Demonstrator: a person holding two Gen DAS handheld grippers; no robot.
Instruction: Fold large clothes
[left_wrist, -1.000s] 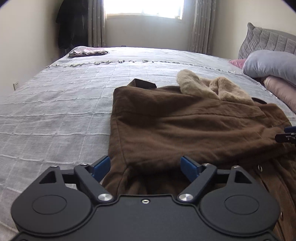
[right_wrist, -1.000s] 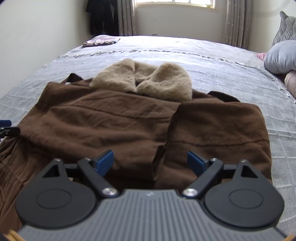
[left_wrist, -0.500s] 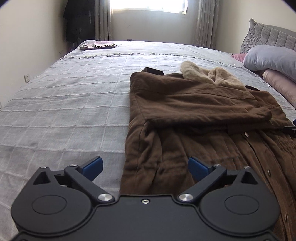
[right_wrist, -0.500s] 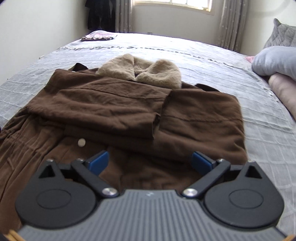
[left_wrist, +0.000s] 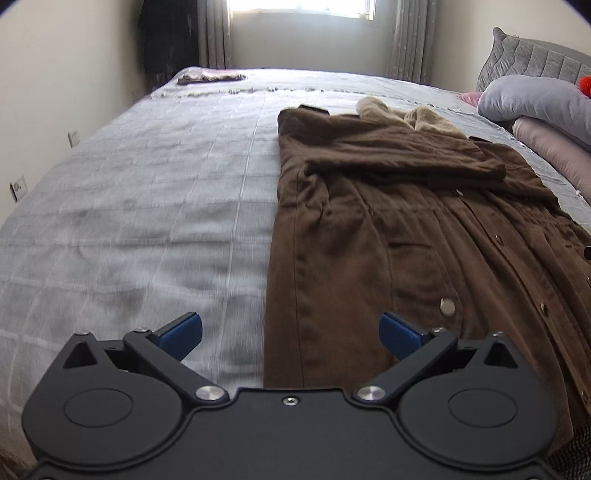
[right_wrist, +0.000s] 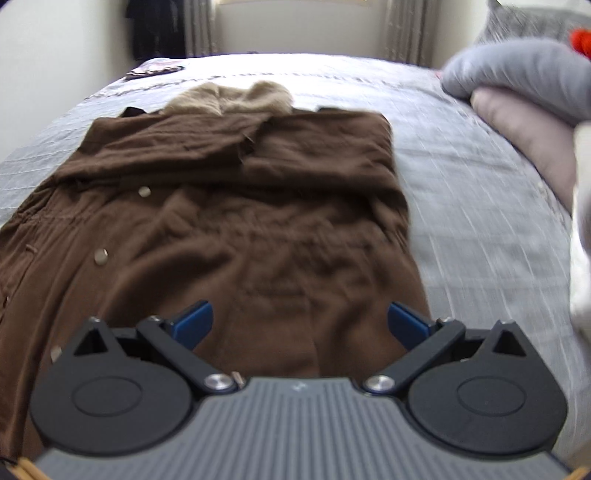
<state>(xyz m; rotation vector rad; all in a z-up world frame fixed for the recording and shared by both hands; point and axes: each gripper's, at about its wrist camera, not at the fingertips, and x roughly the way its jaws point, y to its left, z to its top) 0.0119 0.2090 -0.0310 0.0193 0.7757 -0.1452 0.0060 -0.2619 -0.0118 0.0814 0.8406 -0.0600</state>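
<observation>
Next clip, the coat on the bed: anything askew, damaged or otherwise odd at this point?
Nothing damaged. The brown coat lies flat on the grey bedspread, both sleeves crossed over its chest; the left one overlaps the right, a bit unevenly. The waist is rumpled. The right wrist view is motion-blurred. Neither gripper holds cloth.

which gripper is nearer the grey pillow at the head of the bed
Right. The right gripper hangs open over the brown coat's pillow-side half, the grey pillow close on its right. The left gripper, also open, straddles the coat's far edge.
</observation>
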